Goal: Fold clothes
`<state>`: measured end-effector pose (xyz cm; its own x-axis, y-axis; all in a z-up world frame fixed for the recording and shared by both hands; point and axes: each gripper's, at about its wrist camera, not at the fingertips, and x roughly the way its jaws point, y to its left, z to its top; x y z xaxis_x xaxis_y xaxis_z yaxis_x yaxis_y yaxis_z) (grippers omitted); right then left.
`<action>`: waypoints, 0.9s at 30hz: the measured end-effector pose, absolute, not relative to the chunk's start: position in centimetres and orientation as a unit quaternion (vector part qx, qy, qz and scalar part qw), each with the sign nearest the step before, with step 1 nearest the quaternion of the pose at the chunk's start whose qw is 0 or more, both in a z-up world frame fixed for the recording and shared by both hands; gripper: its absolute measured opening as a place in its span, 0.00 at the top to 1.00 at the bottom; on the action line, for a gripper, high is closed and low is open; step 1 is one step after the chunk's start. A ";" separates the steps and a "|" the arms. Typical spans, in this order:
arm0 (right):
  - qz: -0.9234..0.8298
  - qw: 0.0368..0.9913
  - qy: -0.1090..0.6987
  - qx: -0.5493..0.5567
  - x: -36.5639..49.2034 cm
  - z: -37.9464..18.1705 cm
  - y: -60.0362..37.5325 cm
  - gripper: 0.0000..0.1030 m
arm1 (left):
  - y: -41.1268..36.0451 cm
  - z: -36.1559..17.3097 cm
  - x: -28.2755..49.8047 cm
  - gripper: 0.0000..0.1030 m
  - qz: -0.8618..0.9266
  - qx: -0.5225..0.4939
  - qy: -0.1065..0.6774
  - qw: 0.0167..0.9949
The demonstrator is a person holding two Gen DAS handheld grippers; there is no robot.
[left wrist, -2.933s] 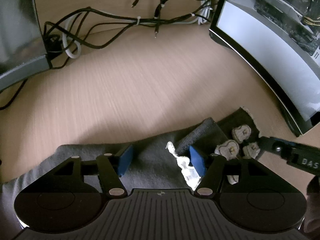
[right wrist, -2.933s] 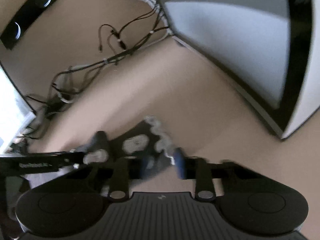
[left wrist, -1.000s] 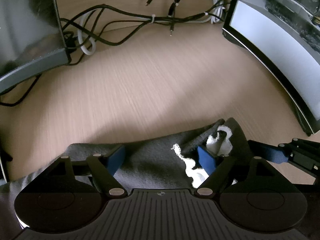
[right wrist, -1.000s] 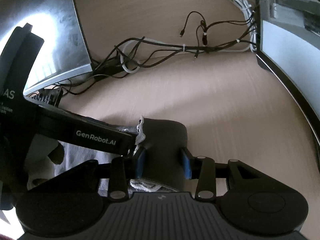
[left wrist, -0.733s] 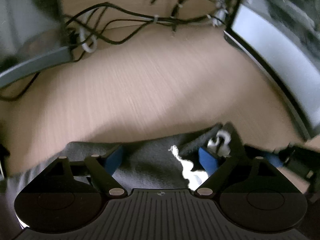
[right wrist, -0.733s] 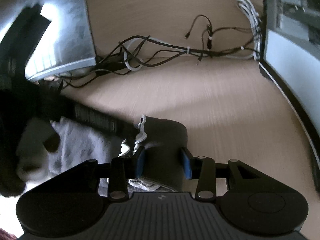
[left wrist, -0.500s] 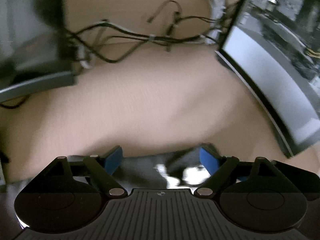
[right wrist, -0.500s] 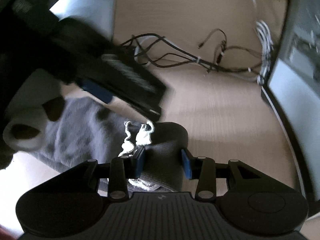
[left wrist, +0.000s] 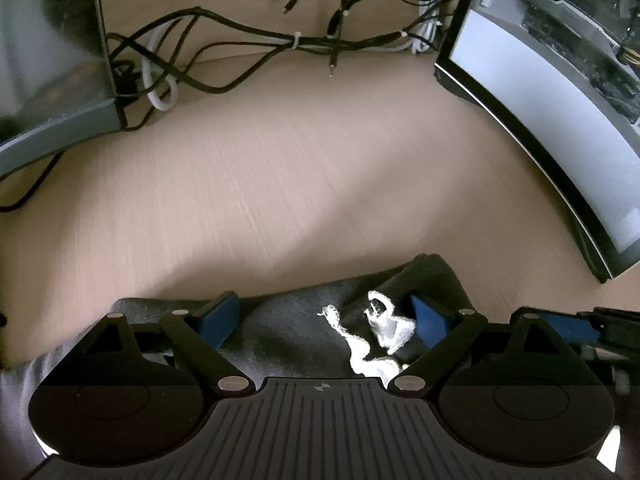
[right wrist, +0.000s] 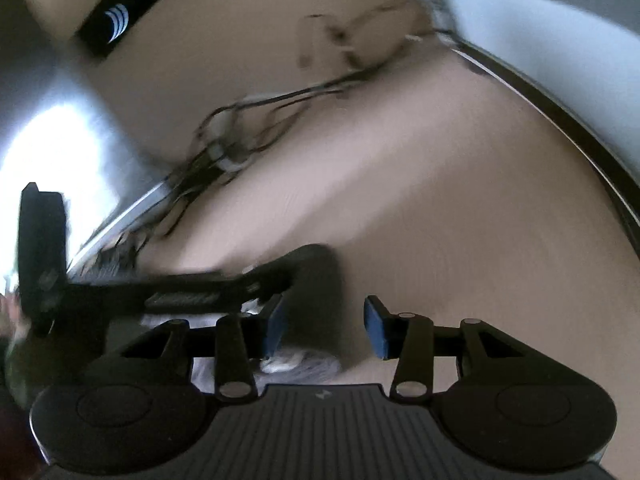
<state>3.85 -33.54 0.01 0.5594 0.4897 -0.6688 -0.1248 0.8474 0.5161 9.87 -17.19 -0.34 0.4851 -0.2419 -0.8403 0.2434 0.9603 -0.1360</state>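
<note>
The right gripper (right wrist: 324, 326) has let go: half a second ago its blue pads were pinched on a fold of the dark cloth, and now they stand apart with bare desk showing beside the right one. Its camera view is smeared with motion, so the fine detail is lost. The dark grey garment (left wrist: 292, 320) lies on the pale wooden desk (left wrist: 280, 184), bunched at the near edge, with a white lacy trim (left wrist: 380, 328) curling up out of its folds. In the right wrist view the same garment (right wrist: 316, 280) shows as a dark hump just ahead of the left pad, reaching partway into the gap.

The left gripper (left wrist: 322, 320) is spread wide over the garment, one blue pad at each side of the bunched cloth; the right pad sits just beside the white trim. Whether either pad presses the fabric I cannot tell. From the right-hand camera, the left gripper (right wrist: 180, 284) crosses the picture as a dark blurred bar just beyond the right one's left finger.

A tangle of black and white cables (left wrist: 280, 40) runs along the back of the desk between a grey box (left wrist: 52, 80) on the left and a curved monitor (left wrist: 560, 92) on the right.
</note>
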 end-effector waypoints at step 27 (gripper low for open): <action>0.228 0.898 0.366 -0.091 1.0 3.6 -22.4 0.70 | -10.7 2.8 8.7 0.08 -0.091 -0.076 0.458 0.881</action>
<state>1.04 -22.37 3.60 0.6279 0.3418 -0.6992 -0.4754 0.8798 0.0032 8.73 -10.71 2.85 0.5638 -0.2303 -0.7931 0.0906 0.9718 -0.2178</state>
